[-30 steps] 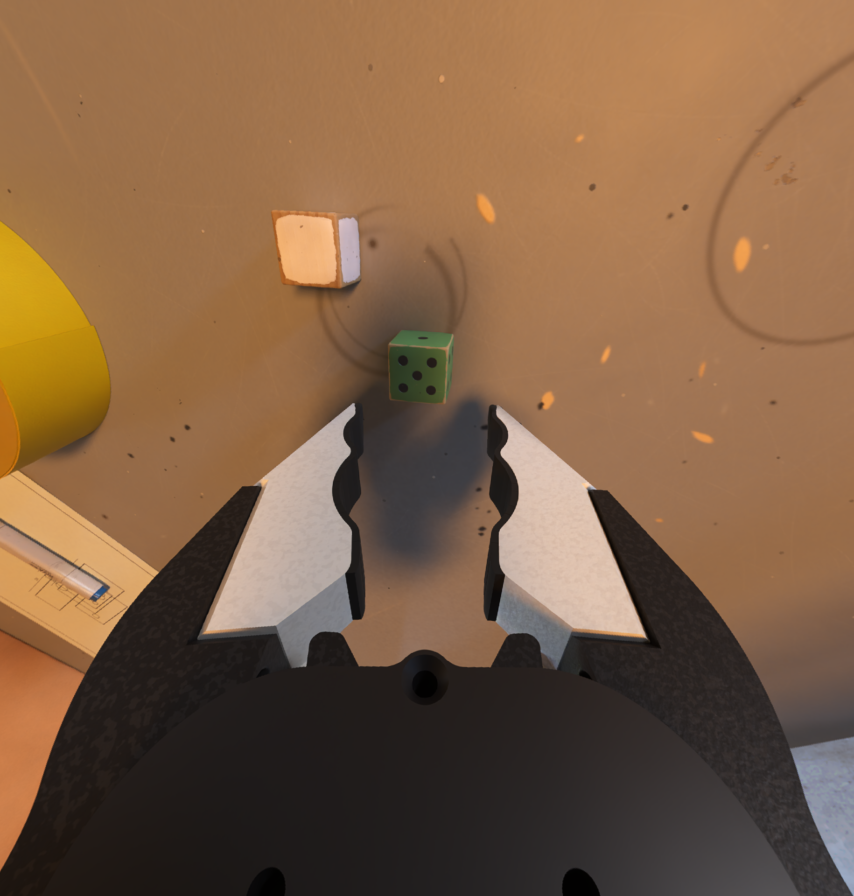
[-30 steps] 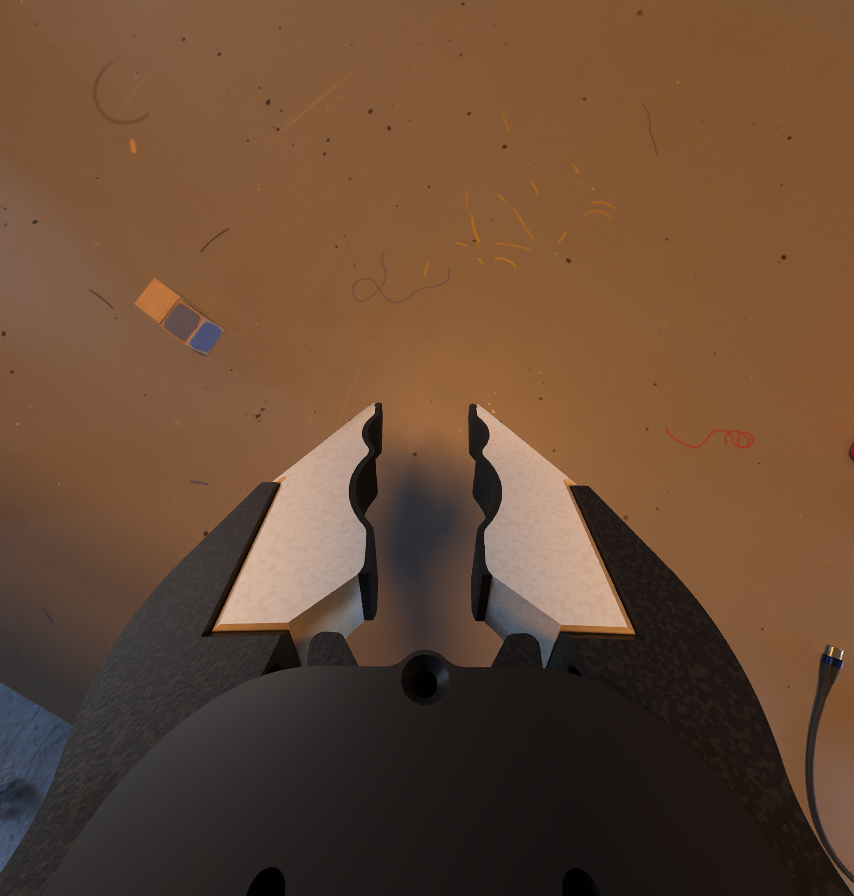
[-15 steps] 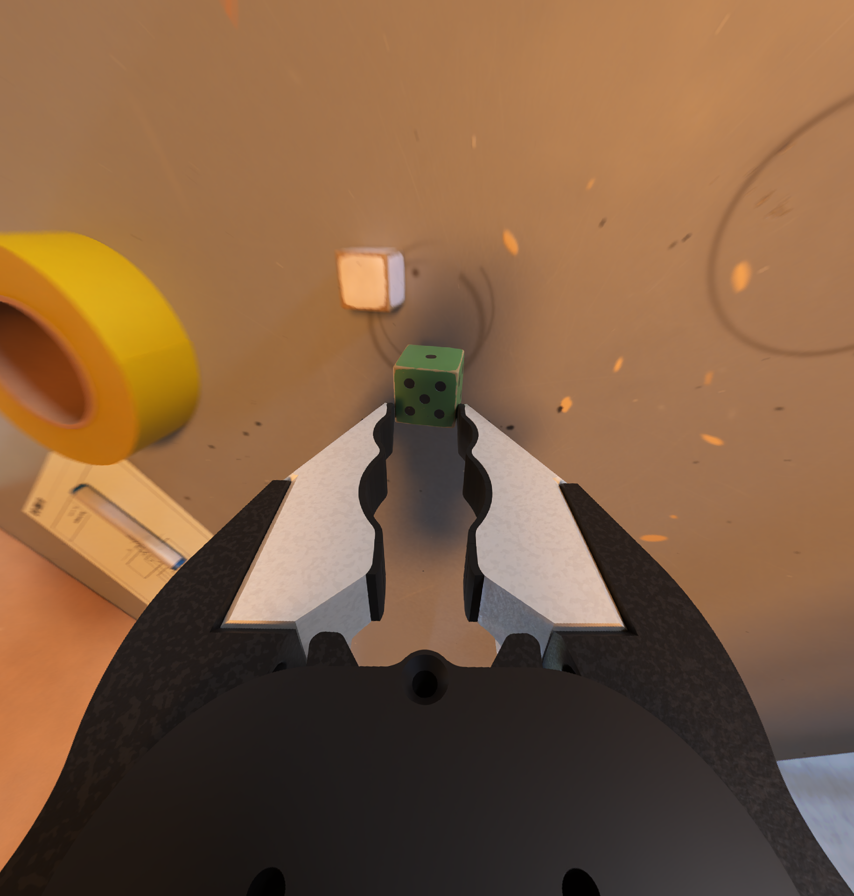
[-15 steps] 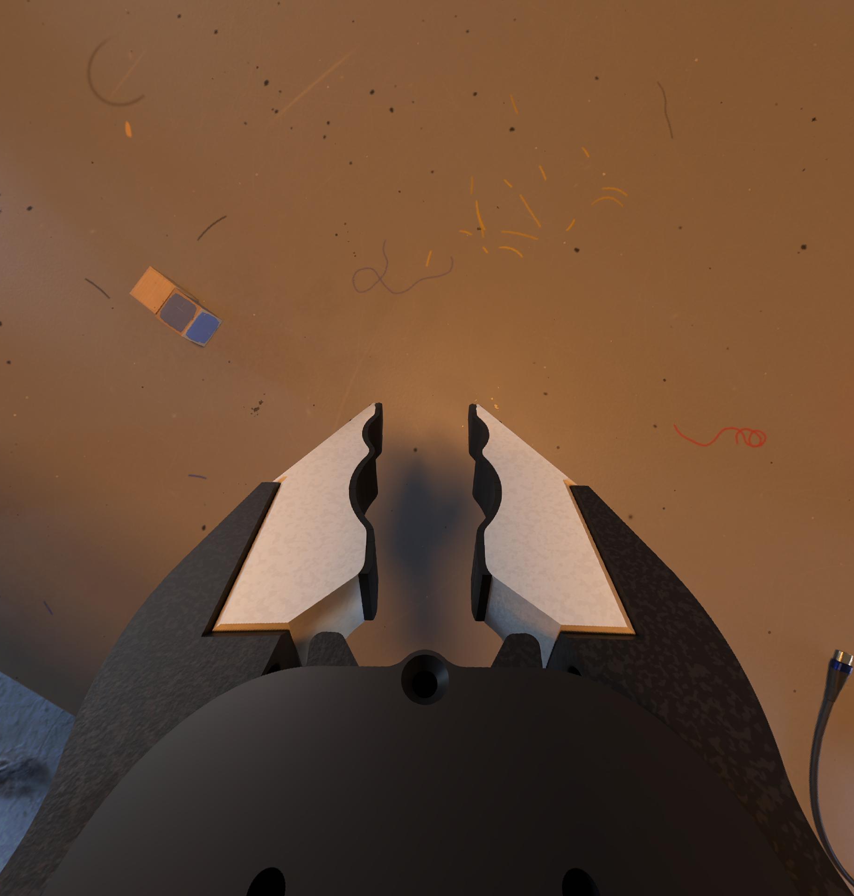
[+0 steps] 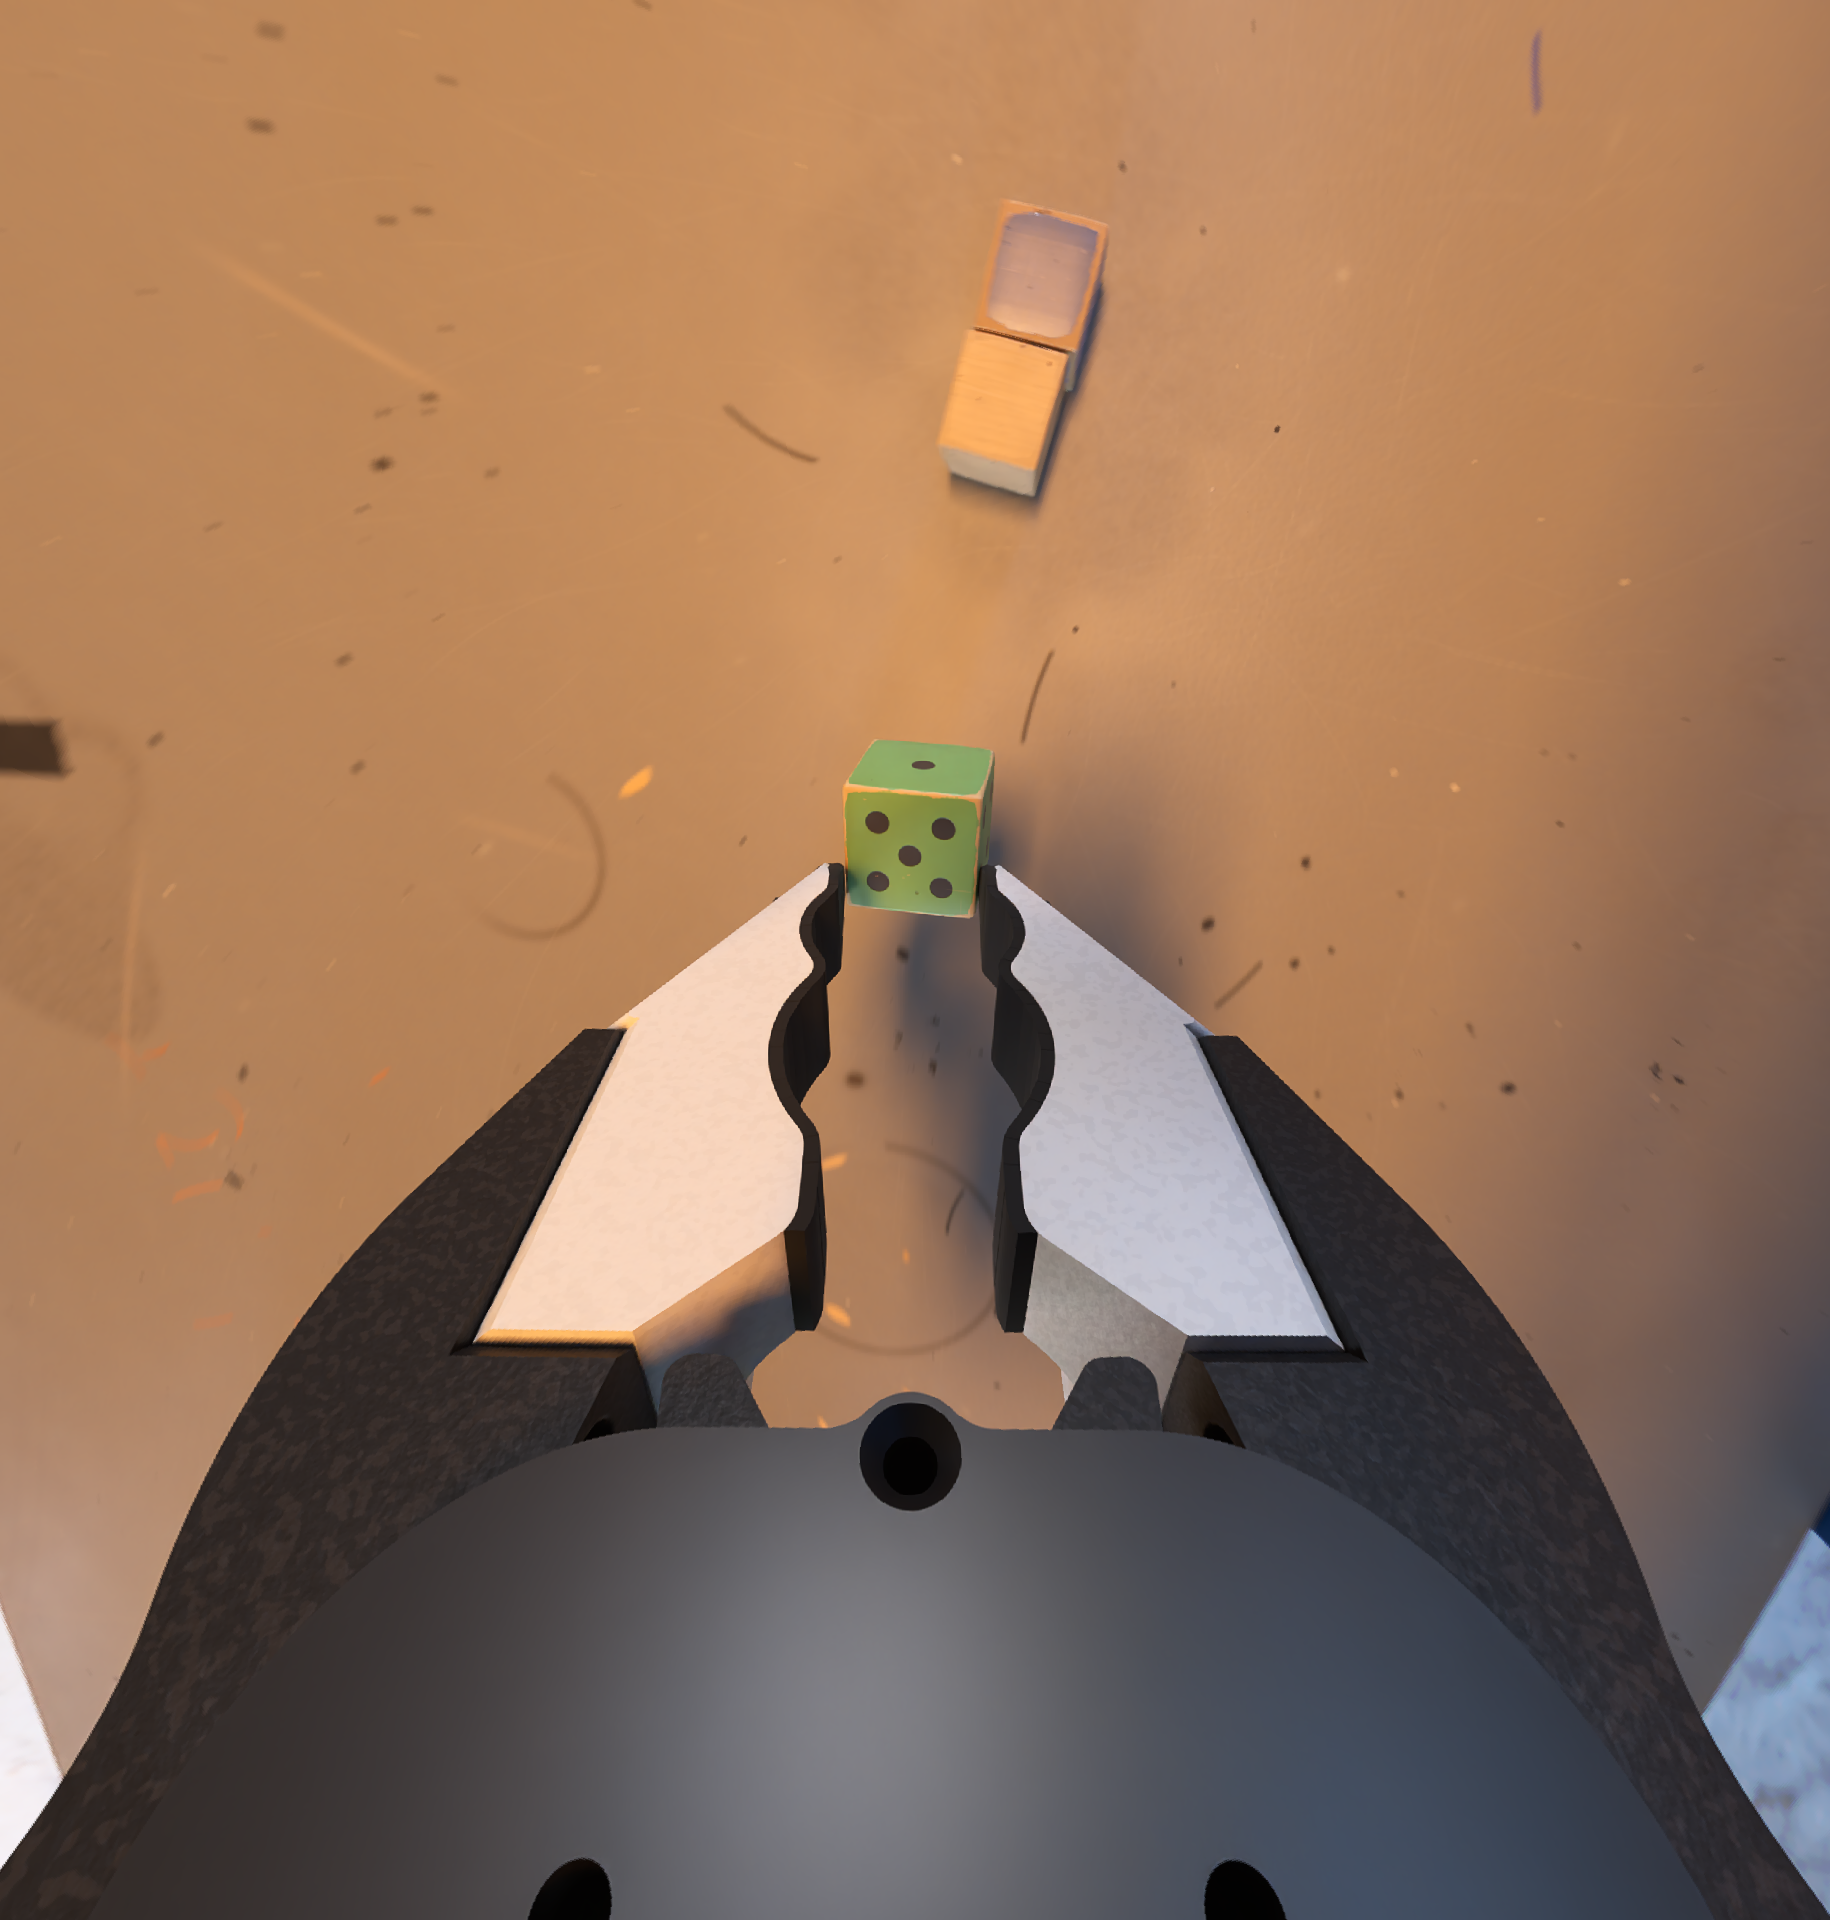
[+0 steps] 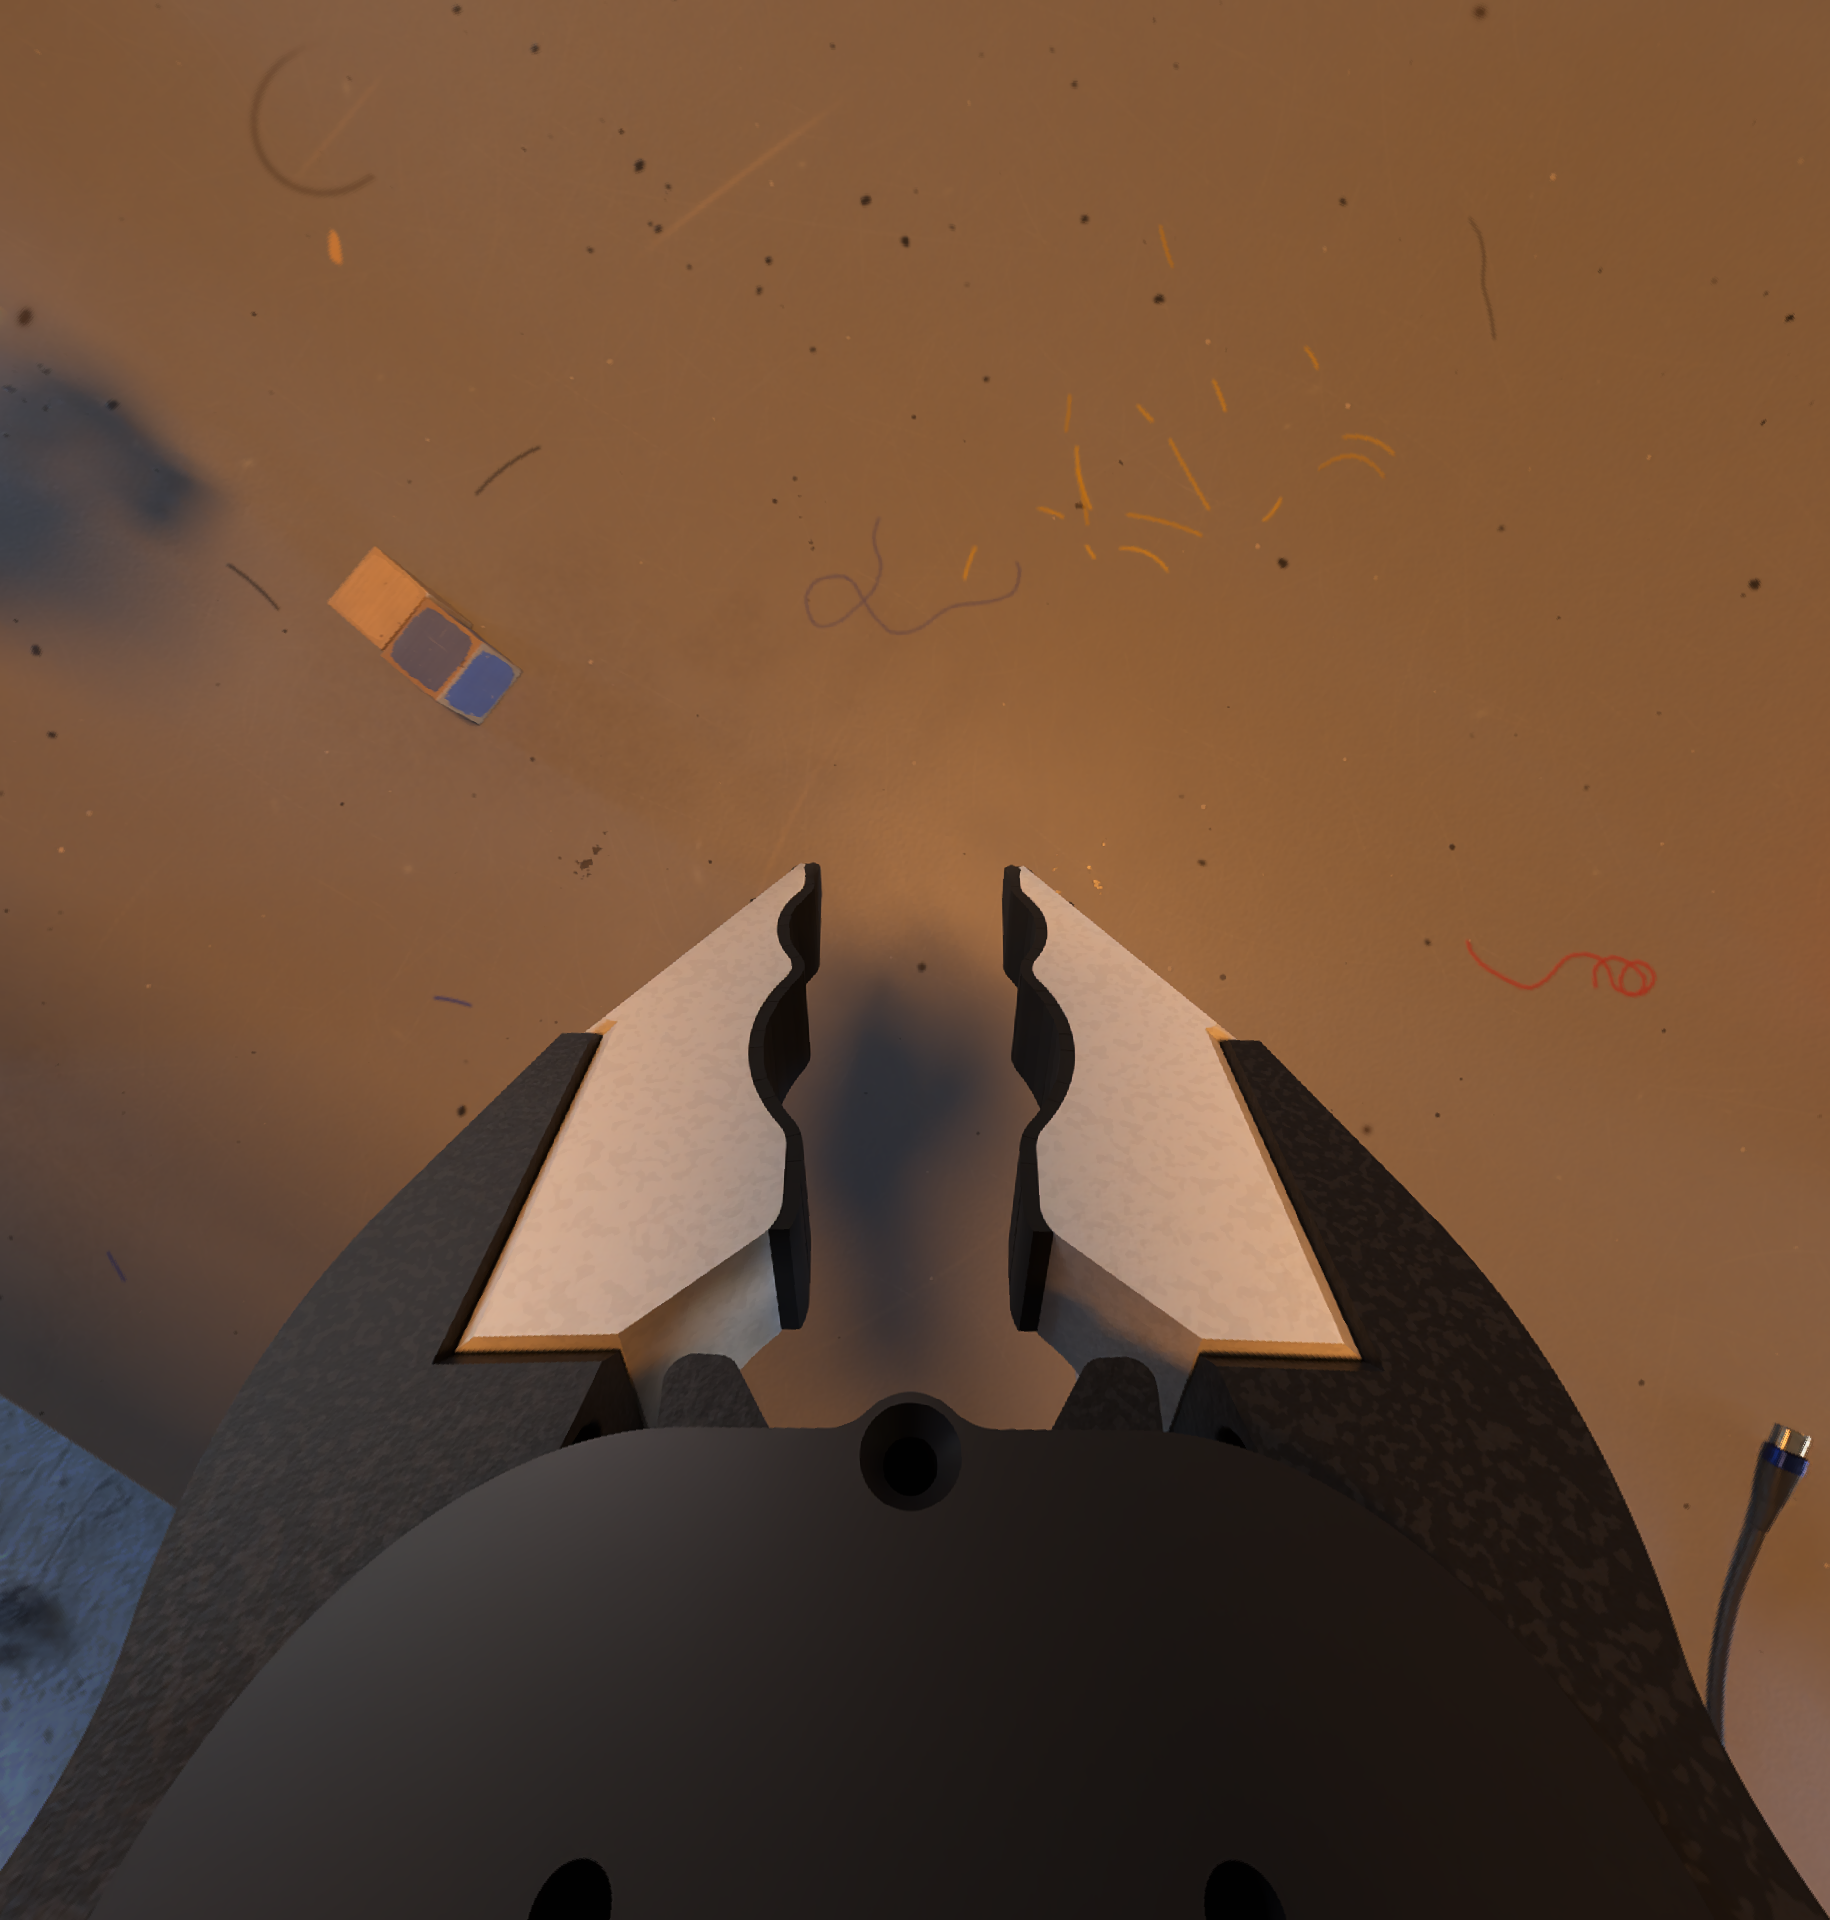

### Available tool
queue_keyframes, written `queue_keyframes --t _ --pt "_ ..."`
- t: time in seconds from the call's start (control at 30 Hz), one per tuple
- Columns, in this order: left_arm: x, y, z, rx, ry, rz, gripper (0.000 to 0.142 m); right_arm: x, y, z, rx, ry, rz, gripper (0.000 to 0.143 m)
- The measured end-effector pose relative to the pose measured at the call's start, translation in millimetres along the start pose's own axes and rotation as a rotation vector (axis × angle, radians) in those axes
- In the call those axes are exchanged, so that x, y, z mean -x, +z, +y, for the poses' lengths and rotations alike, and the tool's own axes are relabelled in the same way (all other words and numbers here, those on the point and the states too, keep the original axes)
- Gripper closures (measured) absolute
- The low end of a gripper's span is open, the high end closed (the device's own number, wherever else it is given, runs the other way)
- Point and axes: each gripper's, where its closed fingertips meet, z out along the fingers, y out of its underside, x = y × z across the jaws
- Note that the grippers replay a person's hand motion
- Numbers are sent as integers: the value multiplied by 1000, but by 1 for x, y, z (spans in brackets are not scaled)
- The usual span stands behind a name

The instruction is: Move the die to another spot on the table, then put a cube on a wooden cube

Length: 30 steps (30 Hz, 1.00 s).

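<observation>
Die [image 5: 916, 831] pinched at the very tips of the left gripper [image 5: 911, 883], five-pip face toward the camera, single pip up. Jaws narrowed to the width of the green block and pressed on its two sides, nothing deeper in the throat. Whether lifted clear of the brown table [image 5: 371, 540] or resting on it, hard to say from this angle.

From left to right in the left wrist view: a dark square mark [image 5: 19, 746] far out at the edge, then the held piece dead ahead, then – farther on and a little to the right – the painted cube [image 5: 1041, 275] and the wooden cube [image 5: 1004, 410], touching. Long axis of that pair running nearly straight away from the fingers; stacked or side by side, not clear.

Right wrist view, same order: cube pair well off to the left, then the right gripper [image 6: 911, 883] hovering with jaws spread wide and empty, then a red thread [image 6: 1560, 971] and a cable [image 6: 1763, 1507] at the right.

Judged: first step under way, with plenty of bare surface to the left of the cubes for setting down; left claw seemingly the nearer one for the stacking afterwards.
</observation>
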Motion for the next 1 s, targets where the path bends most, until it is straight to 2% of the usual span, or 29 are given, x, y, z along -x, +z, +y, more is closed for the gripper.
queue_keyframes --t 0.13,0.27,0.5,1.0 --pt "-8 55 -14 76 48 45 117 6 -7 -4 -25 -24 -1 108" --pt "-10 81 -22 119 98 74 117 8 -13 -5 -42 -34 -1 108" --pt "-13 89 -31 160 211 97 117 3 -14 0 -39 -18 -6 108" --pt "-11 98 -39 190 244 104 116 -2 -12 3 -34 -7 -20 108"
